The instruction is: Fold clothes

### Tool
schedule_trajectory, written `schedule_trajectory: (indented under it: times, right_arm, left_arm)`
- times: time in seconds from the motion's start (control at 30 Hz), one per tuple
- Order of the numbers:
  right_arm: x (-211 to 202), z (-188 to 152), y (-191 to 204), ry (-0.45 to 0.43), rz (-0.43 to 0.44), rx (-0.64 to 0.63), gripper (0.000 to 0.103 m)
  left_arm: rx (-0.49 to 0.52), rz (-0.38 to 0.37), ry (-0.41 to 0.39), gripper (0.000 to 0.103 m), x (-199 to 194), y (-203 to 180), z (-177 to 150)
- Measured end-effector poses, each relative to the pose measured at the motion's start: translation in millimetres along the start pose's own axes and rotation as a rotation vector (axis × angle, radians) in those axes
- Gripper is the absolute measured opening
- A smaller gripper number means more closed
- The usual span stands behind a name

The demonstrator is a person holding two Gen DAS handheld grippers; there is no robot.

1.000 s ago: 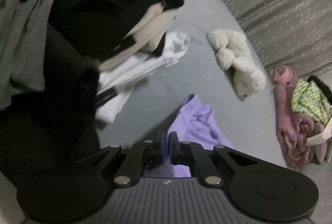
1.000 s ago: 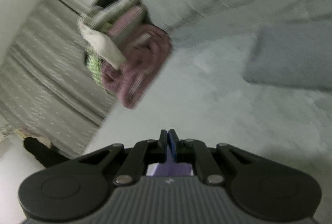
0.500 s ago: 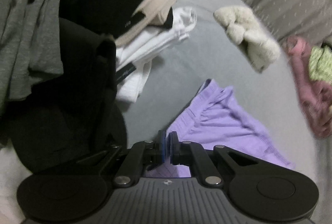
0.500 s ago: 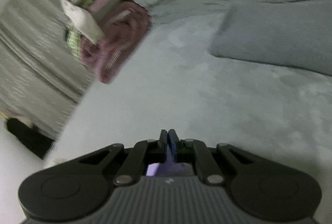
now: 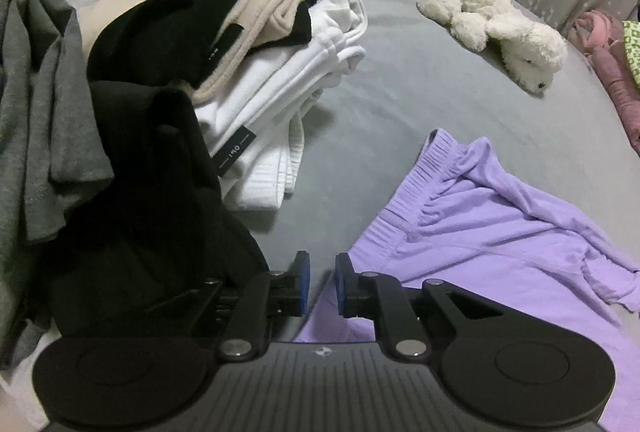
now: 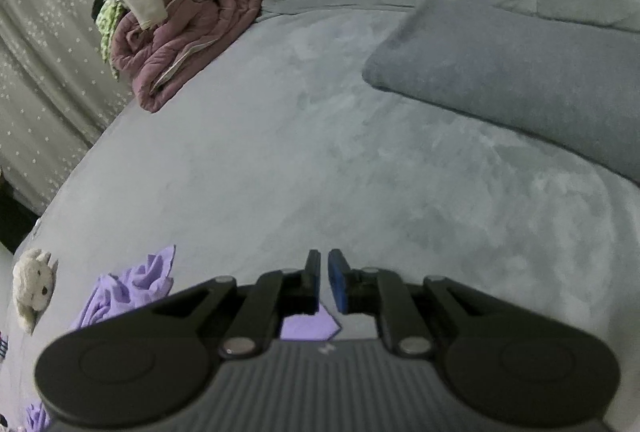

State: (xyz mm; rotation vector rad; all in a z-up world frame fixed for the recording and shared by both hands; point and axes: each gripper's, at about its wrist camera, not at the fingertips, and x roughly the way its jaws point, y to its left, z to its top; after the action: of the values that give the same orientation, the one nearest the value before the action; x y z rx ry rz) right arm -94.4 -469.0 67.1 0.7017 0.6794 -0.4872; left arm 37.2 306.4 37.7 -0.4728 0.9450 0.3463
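One view only: folded white garment (image 5: 280, 112)

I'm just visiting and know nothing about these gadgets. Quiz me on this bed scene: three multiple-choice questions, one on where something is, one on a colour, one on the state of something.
1. Where does the plush toy lie?
A. On top of the clothes pile
B. Alone on the grey bed cover, beyond the garment
C. Between the left jaws

2. What colour is the garment spread out next to the left gripper?
A. Lilac
B. Red
C. Yellow

3. How is the rose-pink quilt in the right camera's view?
A. Spread flat over the bed
C. Hanging from the curtain
B. Rolled into a bundle with other bedding on top

Answers:
1 B: it rests by itself on bare cover, apart from the pile.
2 A: the fabric is pale purple.
3 B: its layers curl into a roll under stacked bedding.
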Motion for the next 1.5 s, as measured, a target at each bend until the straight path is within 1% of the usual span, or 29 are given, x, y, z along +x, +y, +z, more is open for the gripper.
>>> schedule_trajectory:
  times: [0.13, 0.27, 0.43, 0.57, 0.67, 0.8, 0.9, 0.97, 1.0, 1.1, 1.23, 1.33, 1.4, 1.43, 1.47, 1.5]
  right_arm:
    - [-1, -4, 16, -0.012, 0.021, -0.064, 0.014]
    - [2, -11, 36, 0.006, 0.047, -0.118, 0.018]
    - [8, -21, 61, 0.025, 0.071, -0.189, 0.025]
    - [17, -28, 83, 0.056, 0.123, -0.219, 0.029]
    - [25, -33, 97, 0.076, 0.135, -0.245, 0.030]
    - [36, -38, 117, 0.092, 0.134, -0.305, 0.033]
    - [47, -37, 130, 0.107, 0.145, -0.323, 0.036]
    - [57, -35, 137, 0.121, 0.150, -0.339, 0.037]
    - [62, -35, 141, 0.126, 0.150, -0.348, 0.037]
    - [75, -31, 150, 0.133, 0.151, -0.361, 0.038]
    - [89, -26, 156, 0.143, 0.162, -0.361, 0.038]
    - [95, -26, 162, 0.149, 0.167, -0.384, 0.038]
    - [99, -25, 165, 0.153, 0.174, -0.394, 0.038]
    - [101, -25, 166, 0.155, 0.178, -0.400, 0.039]
    - [103, -25, 168, 0.158, 0.182, -0.405, 0.040]
    - [105, -24, 169, 0.161, 0.185, -0.409, 0.041]
  left_arm:
    - [-0.009, -0.025, -0.018, 0.013, -8, -2, -3]
    - [-0.037, -0.057, -0.019, 0.014, -10, -6, -3]
    - [-0.038, -0.054, -0.047, 0.016, -14, -19, -4]
    - [-0.080, -0.079, -0.039, 0.017, -12, -30, -5]
    - [-0.054, -0.097, -0.046, 0.017, -12, -42, -5]
    - [-0.025, -0.081, -0.080, 0.020, -12, -52, -5]
    - [-0.028, -0.067, -0.101, 0.027, -4, -54, 2]
    - [-0.040, -0.089, -0.099, 0.036, 2, -54, 7]
    - [-0.051, -0.101, -0.101, 0.038, 4, -53, 11]
    - [-0.065, -0.100, -0.125, 0.040, 9, -53, 19]
    - [-0.055, -0.067, -0.152, 0.044, 20, -58, 28]
    - [-0.025, -0.065, -0.155, 0.045, 32, -68, 32]
    - [0.003, -0.061, -0.153, 0.049, 39, -74, 34]
    - [0.017, -0.059, -0.152, 0.053, 43, -77, 34]
    - [0.028, -0.067, -0.143, 0.057, 47, -80, 35]
    - [0.040, -0.075, -0.132, 0.059, 51, -83, 35]
